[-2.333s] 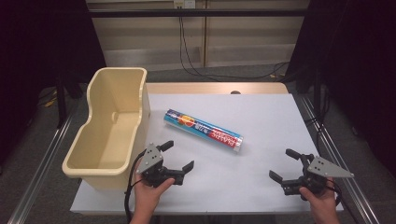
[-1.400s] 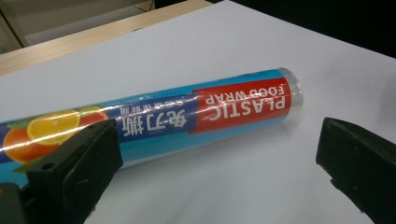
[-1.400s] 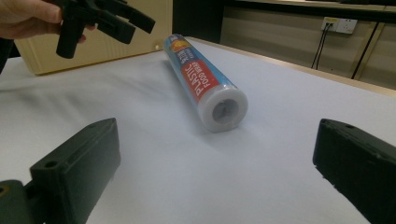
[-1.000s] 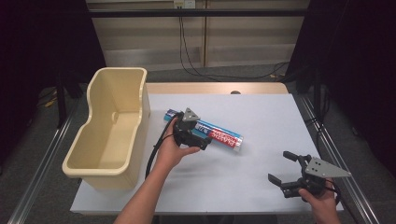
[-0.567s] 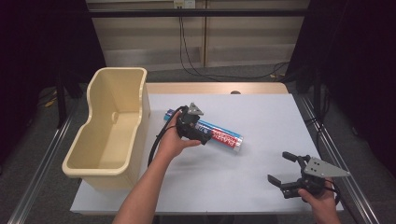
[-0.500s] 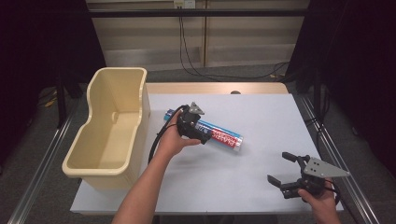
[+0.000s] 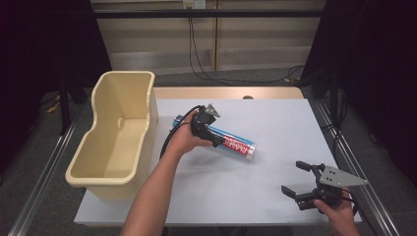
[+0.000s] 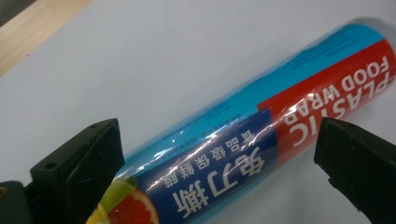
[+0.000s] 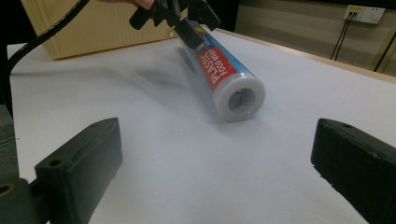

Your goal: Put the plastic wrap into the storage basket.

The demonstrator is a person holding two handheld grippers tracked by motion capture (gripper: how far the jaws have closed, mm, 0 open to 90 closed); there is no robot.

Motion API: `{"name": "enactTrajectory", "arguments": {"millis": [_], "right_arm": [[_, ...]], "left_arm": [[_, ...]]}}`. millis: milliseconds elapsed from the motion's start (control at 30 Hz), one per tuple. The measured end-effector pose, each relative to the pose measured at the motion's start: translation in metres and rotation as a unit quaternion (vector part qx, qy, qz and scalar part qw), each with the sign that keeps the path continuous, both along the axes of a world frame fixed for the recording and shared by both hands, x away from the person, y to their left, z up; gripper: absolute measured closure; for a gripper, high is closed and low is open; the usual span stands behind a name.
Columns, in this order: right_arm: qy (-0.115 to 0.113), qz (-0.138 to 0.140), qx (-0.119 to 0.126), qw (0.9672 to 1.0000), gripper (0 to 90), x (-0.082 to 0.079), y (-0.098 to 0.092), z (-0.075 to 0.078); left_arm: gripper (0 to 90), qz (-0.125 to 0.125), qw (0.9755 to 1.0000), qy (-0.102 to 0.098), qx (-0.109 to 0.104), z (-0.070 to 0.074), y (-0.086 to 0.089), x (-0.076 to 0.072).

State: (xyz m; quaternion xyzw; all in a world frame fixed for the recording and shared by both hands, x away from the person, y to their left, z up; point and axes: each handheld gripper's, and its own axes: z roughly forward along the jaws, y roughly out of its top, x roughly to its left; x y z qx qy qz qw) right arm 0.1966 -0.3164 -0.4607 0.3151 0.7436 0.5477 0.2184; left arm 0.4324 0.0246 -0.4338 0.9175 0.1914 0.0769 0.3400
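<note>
Reaching forward over the white tabletop [image 7: 275, 191], left tool [image 7: 205, 124] lowered onto a roll of plastic food wrap [image 7: 231, 142]. Jaws spread wide, one on each side of the roll, neither pressing it. Seen close in the left tool's own view: roll [image 8: 261, 135] lying flat between the two black jaws, blue and red label with white "PLASTIC FOOD WRAP" lettering and a slice of orange fruit printed near the bottom edge. Roll set diagonally on the tabletop, one end under the left tool, the other end pointing toward the right tool. Left hand [image 7: 186, 140] wrapped around the tool's body, black cable looping from it back toward the forearm.

Just beside the left tool, on its far-left side: a cream plastic bin [image 7: 98, 167], tall-walled, open at the top, standing at the tabletop's edge.

Right tool [image 7: 301, 183] well apart from the roll, near the front right corner of the tabletop, held low in the right hand [image 7: 339, 211], grey three-cornered plate on top. Jaws spread, gripping nothing. From its own view: white end of the roll [image 9: 240, 98] facing the camera ahead between the jaws, left tool [image 9: 180, 16] over the roll's far end, bin [image 9: 93, 23] behind.
</note>
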Motion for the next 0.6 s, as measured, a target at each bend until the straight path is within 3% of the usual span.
{"name": "enactTrajectory", "arguments": {"millis": [67,200,300,333,467,533,600], "right_arm": [[0.002,0.005,-0.003,1.0,1.7,0.0,0.0,0.0],[0.003,0.008,-0.002,1.0,1.8,0.001,0.0,0.0],[0.005,0.008,-0.002,1.0,1.9,0.001,0.0,0.0],[0.005,0.008,-0.002,0.9999,1.9,0.001,0.0,0.0],[0.006,0.012,-0.004,0.9999,2.0,0.0,0.0,0.0],[0.006,0.012,-0.004,0.9999,2.1,0.0,0.0,0.0],[0.007,0.015,-0.005,0.9998,2.3,0.0,0.0,0.0]], "left_arm": [[1.1,-0.005,0.9999,0.009,0.002,-0.003,0.0,0.002],[0.2,-0.018,0.9998,0.002,0.007,-0.007,-0.001,0.005],[0.1,-0.037,0.9985,-0.023,0.034,-0.011,-0.004,0.004],[0.0,-0.053,0.9974,-0.027,0.04,-0.012,-0.005,0.003],[0.0,-0.071,0.9961,-0.029,0.043,-0.014,-0.004,0.002],[0.0,-0.09,0.994,-0.028,0.055,-0.015,-0.005,0.0],[0.0,-0.115,0.9901,-0.032,0.073,-0.018,-0.007,-0.004]]}}
